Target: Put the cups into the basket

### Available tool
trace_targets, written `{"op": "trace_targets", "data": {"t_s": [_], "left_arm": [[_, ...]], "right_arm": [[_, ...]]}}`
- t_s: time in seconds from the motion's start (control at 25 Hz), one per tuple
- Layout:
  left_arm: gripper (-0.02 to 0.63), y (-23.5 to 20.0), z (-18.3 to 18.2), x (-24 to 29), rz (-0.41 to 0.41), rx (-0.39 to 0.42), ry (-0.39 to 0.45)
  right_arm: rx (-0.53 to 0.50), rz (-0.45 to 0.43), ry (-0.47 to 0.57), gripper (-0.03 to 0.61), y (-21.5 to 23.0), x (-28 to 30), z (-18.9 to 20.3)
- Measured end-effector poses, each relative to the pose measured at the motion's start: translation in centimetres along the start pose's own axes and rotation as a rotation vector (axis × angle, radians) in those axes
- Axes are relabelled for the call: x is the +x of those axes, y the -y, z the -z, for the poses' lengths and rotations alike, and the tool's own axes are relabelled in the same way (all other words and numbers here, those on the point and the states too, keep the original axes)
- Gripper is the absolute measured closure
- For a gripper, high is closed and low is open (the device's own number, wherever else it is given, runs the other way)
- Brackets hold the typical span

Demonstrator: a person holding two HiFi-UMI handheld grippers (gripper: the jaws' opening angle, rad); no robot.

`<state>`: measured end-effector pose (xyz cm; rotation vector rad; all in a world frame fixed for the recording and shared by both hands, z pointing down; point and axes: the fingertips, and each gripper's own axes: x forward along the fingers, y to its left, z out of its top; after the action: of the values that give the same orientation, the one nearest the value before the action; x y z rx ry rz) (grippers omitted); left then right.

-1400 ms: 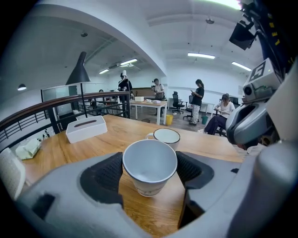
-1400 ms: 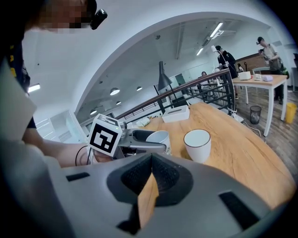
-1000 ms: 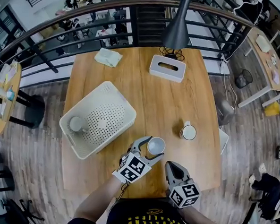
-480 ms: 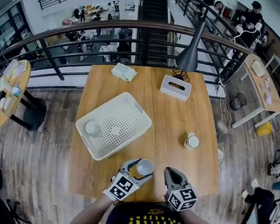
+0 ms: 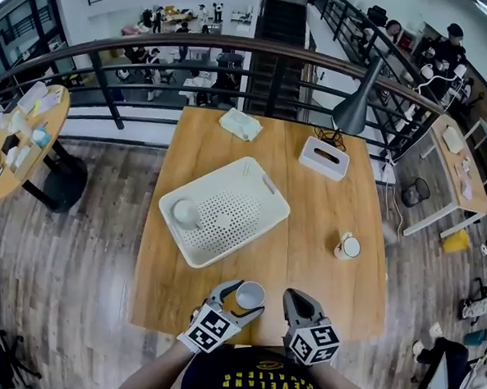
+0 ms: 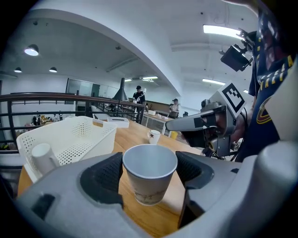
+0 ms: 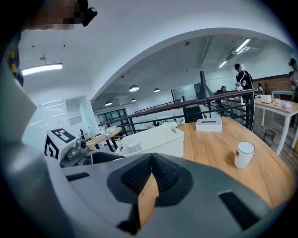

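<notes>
Step in hand: carrying a paper cup [image 5: 250,295] to the basket [image 5: 268,185]. I judge this to be the transport leg, with the drop not yet made.
Grip, left: the left claw [image 5: 242,301] is clenched on the paper cup, its pads [image 6: 106,179] pressing the wall from both sides below the rim. The cup is upright, mouth up and empty.
Where it is: over the near edge of the worktop [image 5: 310,210], well apart from the basket and seemingly lifted clear of the wood.
Grip, right: the right claw [image 5: 293,298] is clenched on nothing, jaws fully together, just beside the left claw.
In the basket: one white cup [image 5: 184,212] already lies at its left end.
Left to do: a handled cup [image 5: 346,246] stands alone on the right of the worktop, untouched.
Next move calls for: taking the paper cup forward and left over the basket's near rim, keeping it upright. It then goes down onto a free patch of the perforated floor before the claw lets go.
Risk: too hard a squeeze could buckle the thin wall.
</notes>
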<state>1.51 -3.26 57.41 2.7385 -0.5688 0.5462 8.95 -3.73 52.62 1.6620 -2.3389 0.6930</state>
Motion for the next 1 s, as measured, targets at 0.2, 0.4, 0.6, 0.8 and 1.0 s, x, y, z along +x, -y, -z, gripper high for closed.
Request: {"op": "trace_targets", "data": {"t_s": [0.2,0.4,0.6,0.8,1.0], "left_arm": [[0.248,-0.2,0.6,-2.3,-0.020,-0.014,-0.001],[0.248,-0.9,0.0,-2.9,-0.071,-0.003,0.005],[0.248,-1.0,-2.1,-3.1,-0.139,-0.014,0.042],[0.247,-0.3,-4.1,-2.7,-0.163,-0.023,0.065],[0.249,-0.6,-6.1,-2.6,-0.197,-0.069,0.103]], "right_arm": [[0.014,-0.018,-0.001,0.565,-1.6,0.2,0.5],[-0.005,-0.050,0.013,0.565,-1.6,0.0,-0.1],[0.000,-0.077,0.031,0.565,-0.9,-0.5,-0.6],[0.027,-0.121,0.028,0.565,-0.3,-0.9,-0.3],[0.049,-0.151,0.031,0.565,0.6,-1.7,0.3]]}}
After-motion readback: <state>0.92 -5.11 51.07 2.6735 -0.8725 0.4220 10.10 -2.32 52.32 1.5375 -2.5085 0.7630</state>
